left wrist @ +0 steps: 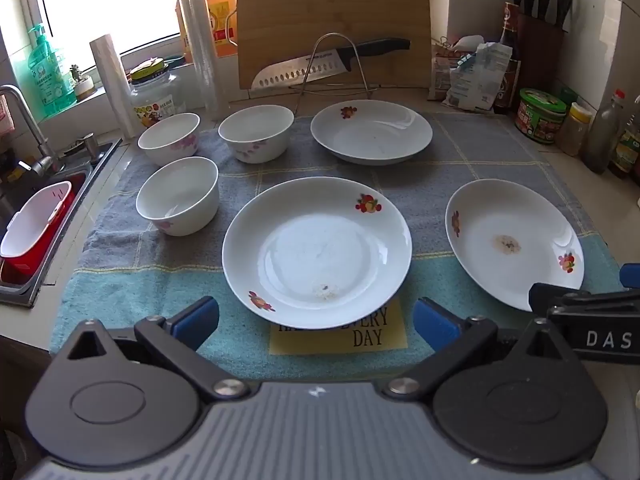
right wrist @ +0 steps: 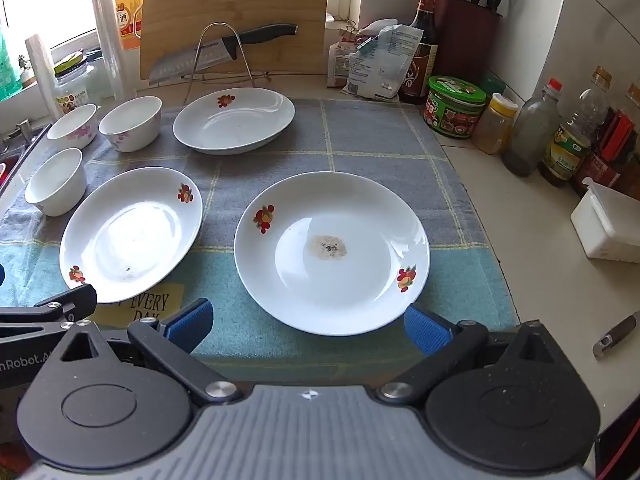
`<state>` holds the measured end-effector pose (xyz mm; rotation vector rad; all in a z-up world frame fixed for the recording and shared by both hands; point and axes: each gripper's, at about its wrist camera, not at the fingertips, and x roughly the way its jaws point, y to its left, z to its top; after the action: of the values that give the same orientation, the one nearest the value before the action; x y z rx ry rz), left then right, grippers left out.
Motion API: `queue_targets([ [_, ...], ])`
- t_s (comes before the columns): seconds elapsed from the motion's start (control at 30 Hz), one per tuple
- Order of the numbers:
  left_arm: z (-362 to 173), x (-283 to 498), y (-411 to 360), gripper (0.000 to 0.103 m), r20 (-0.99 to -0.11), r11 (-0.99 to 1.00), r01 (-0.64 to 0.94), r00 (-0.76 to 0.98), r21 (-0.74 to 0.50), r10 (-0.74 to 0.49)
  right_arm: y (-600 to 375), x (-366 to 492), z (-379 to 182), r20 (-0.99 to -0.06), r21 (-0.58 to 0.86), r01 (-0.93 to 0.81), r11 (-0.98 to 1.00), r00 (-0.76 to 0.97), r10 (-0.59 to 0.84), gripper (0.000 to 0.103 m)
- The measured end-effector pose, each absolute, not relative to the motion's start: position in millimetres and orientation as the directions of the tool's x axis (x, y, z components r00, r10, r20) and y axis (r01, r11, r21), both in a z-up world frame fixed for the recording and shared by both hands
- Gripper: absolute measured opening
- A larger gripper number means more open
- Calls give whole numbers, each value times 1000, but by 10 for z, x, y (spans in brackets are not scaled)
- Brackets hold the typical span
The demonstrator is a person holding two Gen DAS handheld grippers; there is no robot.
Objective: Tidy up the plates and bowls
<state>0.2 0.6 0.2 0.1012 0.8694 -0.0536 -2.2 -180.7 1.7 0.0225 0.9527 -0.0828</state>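
Left wrist view: your left gripper (left wrist: pixel 316 322) spread wide, holding nothing, low before the centre plate (left wrist: pixel 317 252); three bowls (left wrist: pixel 178 196) left, towel (left wrist: pixel 480 148) bare between plates.

Right wrist view: your right gripper (right wrist: pixel 308 326) likewise wide, empty, facing the stained plate (right wrist: pixel 332 254); bare counter (right wrist: pixel 532 240) rightward.

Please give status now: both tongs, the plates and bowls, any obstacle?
Left tongs open, empty; right tongs open, empty. Three plates and three bowls all separate on towel, none stacked. Nothing between tongs and nearest plates.
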Motion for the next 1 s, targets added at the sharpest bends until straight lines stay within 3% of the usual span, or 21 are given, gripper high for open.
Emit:
queue_targets([
  [1.0, 45, 40, -5, 102, -763, 995, 80, 647, 67, -1, -1784, -13, 42, -808, -27, 81, 996, 586, -70, 103],
])
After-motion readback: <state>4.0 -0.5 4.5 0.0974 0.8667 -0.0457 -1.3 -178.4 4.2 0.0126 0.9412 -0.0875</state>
